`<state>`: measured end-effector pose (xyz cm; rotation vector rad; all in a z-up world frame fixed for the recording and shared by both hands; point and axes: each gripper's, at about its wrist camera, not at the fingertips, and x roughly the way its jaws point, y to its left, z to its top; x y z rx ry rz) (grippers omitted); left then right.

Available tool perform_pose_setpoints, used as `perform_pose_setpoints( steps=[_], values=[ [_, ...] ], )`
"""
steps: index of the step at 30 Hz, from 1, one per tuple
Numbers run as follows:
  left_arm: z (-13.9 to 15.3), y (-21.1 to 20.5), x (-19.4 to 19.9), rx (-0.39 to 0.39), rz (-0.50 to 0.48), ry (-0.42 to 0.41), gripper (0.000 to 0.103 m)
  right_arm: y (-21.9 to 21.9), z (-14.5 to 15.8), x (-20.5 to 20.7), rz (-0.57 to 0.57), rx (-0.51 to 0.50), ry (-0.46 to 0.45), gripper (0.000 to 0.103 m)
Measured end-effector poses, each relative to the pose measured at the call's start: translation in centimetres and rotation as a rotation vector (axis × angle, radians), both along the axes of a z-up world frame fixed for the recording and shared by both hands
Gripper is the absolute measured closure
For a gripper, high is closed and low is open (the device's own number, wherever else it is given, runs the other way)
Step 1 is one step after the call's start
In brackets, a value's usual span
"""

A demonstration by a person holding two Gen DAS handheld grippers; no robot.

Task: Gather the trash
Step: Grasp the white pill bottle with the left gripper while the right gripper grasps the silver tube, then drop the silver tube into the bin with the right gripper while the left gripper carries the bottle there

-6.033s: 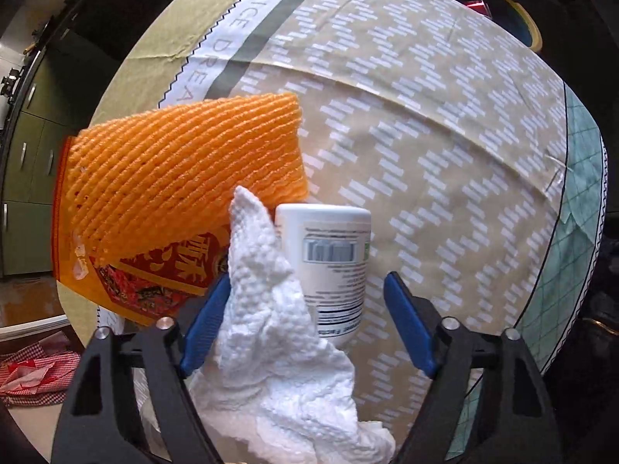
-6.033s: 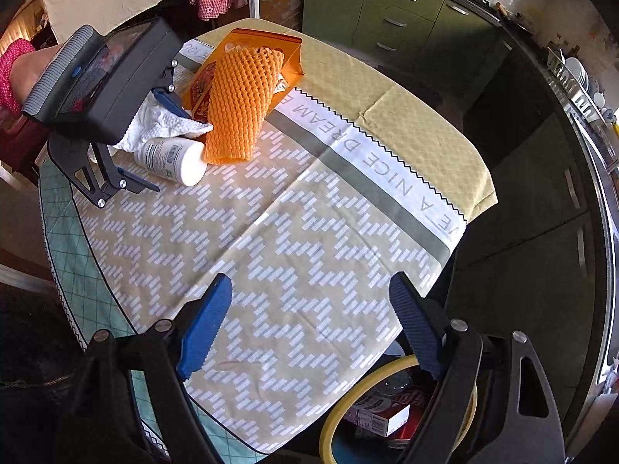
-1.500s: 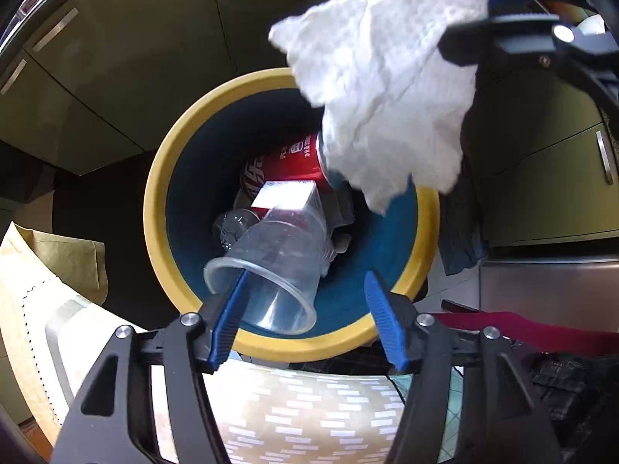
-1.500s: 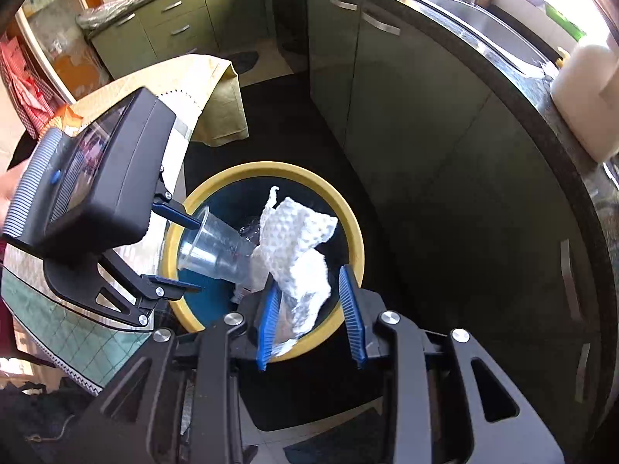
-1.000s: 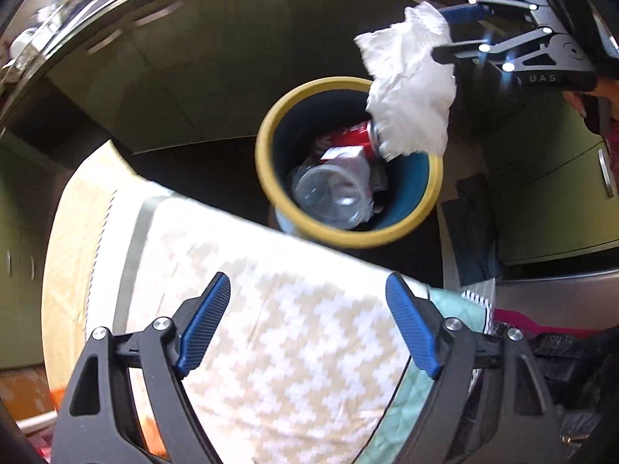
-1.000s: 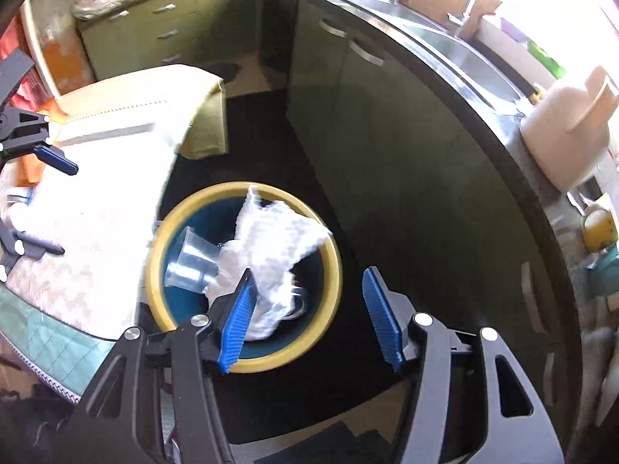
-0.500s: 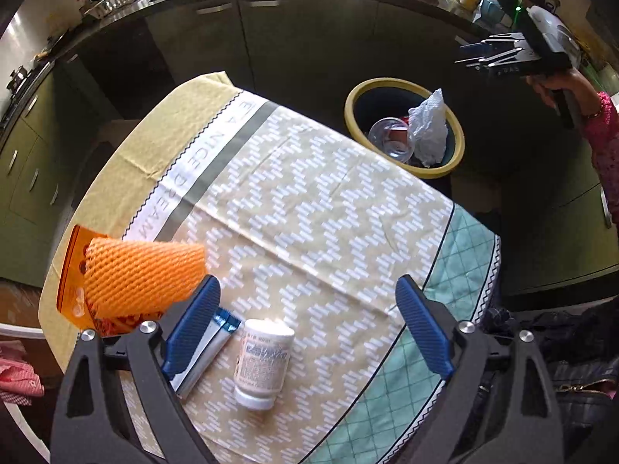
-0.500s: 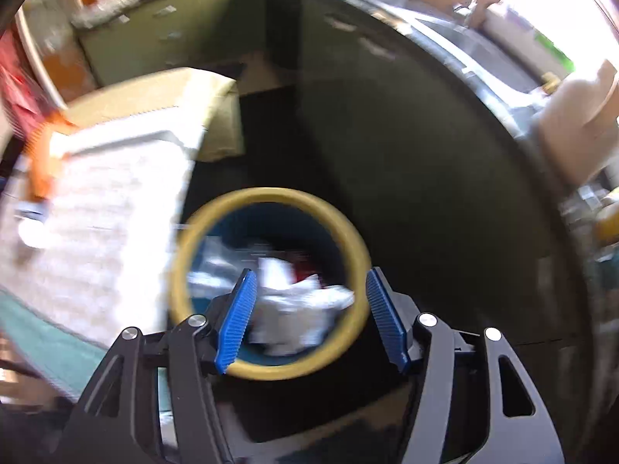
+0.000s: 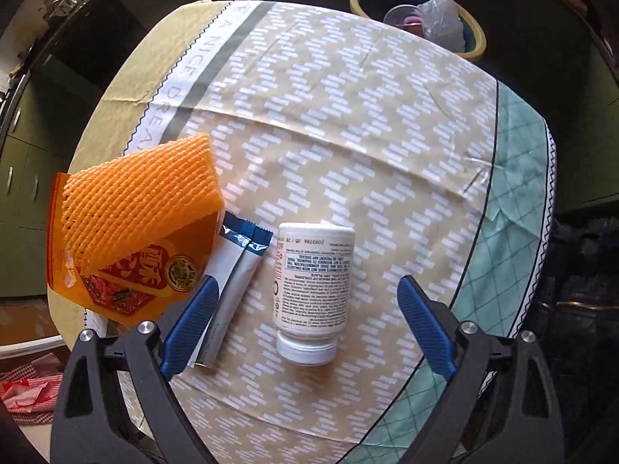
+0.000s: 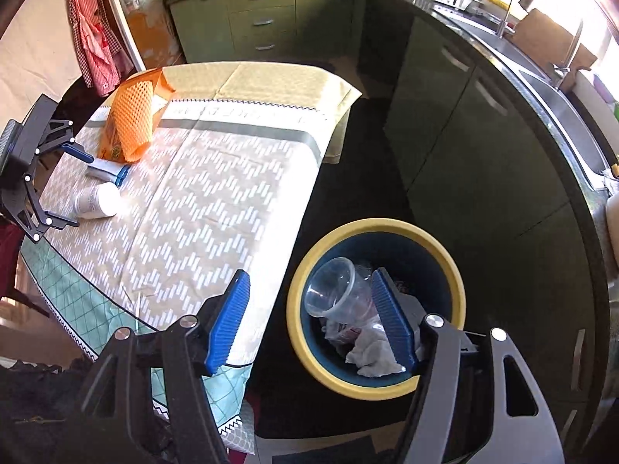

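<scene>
On the left of the tabletop (image 9: 348, 123), under its patterned cloth (image 9: 387, 193), an orange foam net (image 9: 135, 197) lies over an orange snack packet (image 9: 131, 282). Just to their right lie two blue-and-white sachets (image 9: 236, 270), side by side and touching. Next comes a white pill bottle (image 9: 313, 290) on its side, with its cap toward the camera.

The left gripper (image 9: 305, 328) hangs straight down over these with its fingers spread wide and nothing between them. The bottle lies in the gap below, and the left finger overlaps the sachets in this view.

Farther right, off the table edge, stands the yellow-rimmed bin (image 10: 448, 270) holding a clear plastic cup (image 10: 332, 290) and a crumpled paper towel (image 10: 371, 355). The right gripper (image 10: 313, 324) is above the bin's near rim, its fingers having just been opening, with nothing between them.
</scene>
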<state>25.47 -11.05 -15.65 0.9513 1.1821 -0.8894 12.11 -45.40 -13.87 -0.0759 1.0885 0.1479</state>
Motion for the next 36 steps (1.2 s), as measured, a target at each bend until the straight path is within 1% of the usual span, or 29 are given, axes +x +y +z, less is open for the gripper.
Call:
perform_pose_setpoints(
  steps=[2,5,10,11,12,13,14,19,22,24,26,29,32,33,36],
  values=[
    [-0.7,0.1,0.2,0.011,-0.005,0.018,0.027,0.1,-0.4,0.5,0.005,0.006,0.011,0.038],
    [-1.5,0.2,0.2,0.013,-0.026,0.054,0.036,0.7,-0.9,1.3,0.014,0.013,0.023,0.038],
    [-3.0,0.7,0.3,0.032,-0.032,0.08,0.037,1.4,-0.9,2.4,0.039,0.015,0.038,0.038],
    [-3.4,0.8,0.3,0.031,-0.036,0.077,0.045,1.9,-0.8,2.6,0.046,0.012,0.036,0.038],
    [-3.6,0.9,0.2,0.024,-0.04,0.07,0.05,2.2,-0.7,2.7,0.054,0.013,0.034,0.038],
    [-3.8,1.1,0.2,0.011,-0.039,0.075,0.058,2.6,-0.5,2.8,0.063,0.014,0.031,0.038],
    [-3.7,1.2,0.0,-0.01,-0.036,0.085,0.058,3.1,-0.3,3.0,0.073,0.015,0.029,0.038],
    [-3.3,3.1,-0.5,-0.095,0.003,0.052,0.058,6.5,0.5,4.2,0.159,0.012,0.022,0.038],
    [-2.0,6.0,-1.5,-0.151,0.036,0.061,0.058,10.2,0.9,5.0,0.303,0.01,-0.018,0.038],
    [-0.9,8.5,-2.4,-0.174,0.072,0.052,0.058,13.9,0.7,5.3,0.447,0.0,-0.044,0.038],
    [0.3,11.4,-3.2,-0.18,0.122,0.031,0.058,18.2,0.0,5.3,0.615,-0.008,-0.042,0.04],
    [2.2,15.1,-3.7,-0.179,0.199,-0.003,0.058,24.4,-1.9,6.3,0.798,-0.032,-0.025,0.043],
    [3.8,18.4,-4.0,-0.19,0.265,-0.04,0.058,29.6,-3.9,8.1,0.911,-0.075,-0.014,0.046],
    [4.3,19.0,-4.0,-0.196,0.278,-0.045,0.058,31.1,-4.5,8.7,0.944,-0.09,-0.002,0.05],
    [5.2,20.9,-4.2,-0.216,0.303,-0.058,0.058,34.2,-6.5,10.3,1.008,-0.141,0.033,0.054]
  ],
)
